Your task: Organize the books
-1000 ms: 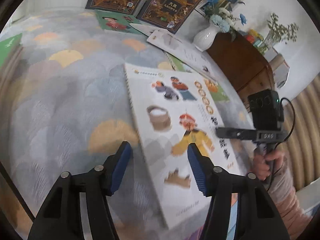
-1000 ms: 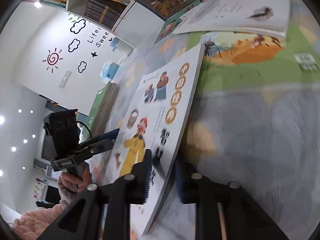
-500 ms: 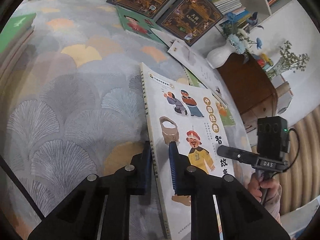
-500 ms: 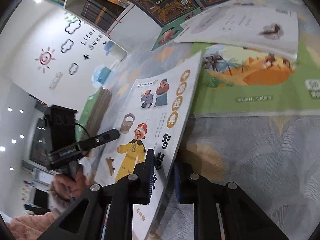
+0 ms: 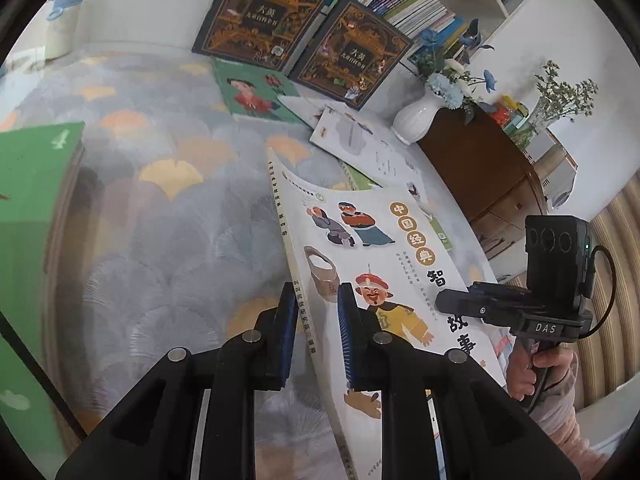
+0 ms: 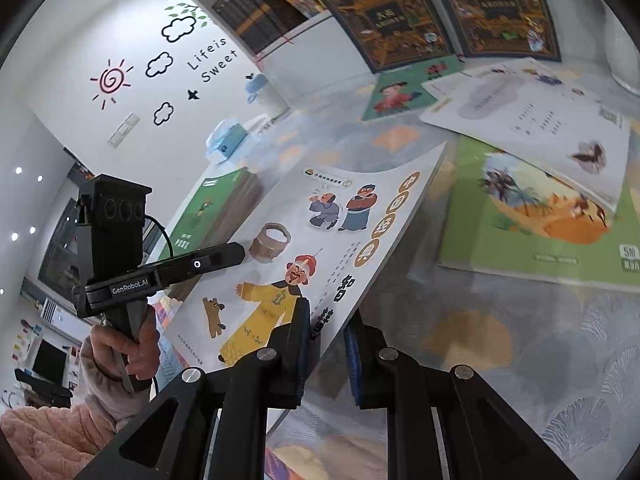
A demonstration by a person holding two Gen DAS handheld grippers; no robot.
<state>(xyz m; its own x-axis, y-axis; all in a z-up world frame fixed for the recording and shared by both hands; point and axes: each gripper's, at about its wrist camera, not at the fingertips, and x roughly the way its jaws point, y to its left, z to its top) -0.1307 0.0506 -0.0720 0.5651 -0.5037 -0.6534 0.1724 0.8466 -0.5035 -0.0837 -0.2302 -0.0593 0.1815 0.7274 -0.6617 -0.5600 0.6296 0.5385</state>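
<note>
Left gripper (image 5: pixel 312 332): pressed onto the spine edge of the white picture book (image 5: pixel 372 264), which it pinches.
Right gripper (image 6: pixel 326 344): clamped on the same book's opposite edge.
Book: lifted between both grippers, tilted above the patterned rug (image 5: pixel 160 240), bowing slightly.
Step in hand: judged to be carrying the book off the floor toward a pile.
Next move: likely calls for both hands travelling together so the thin cover does not buckle, perhaps to the green-topped stack (image 6: pixel 212 216).
Beyond: loose books (image 6: pixel 540 216) and two dark volumes (image 5: pixel 304 32) against the shelf.
Change: a second ago the left jaws stood apart; the book lay lower.
</note>
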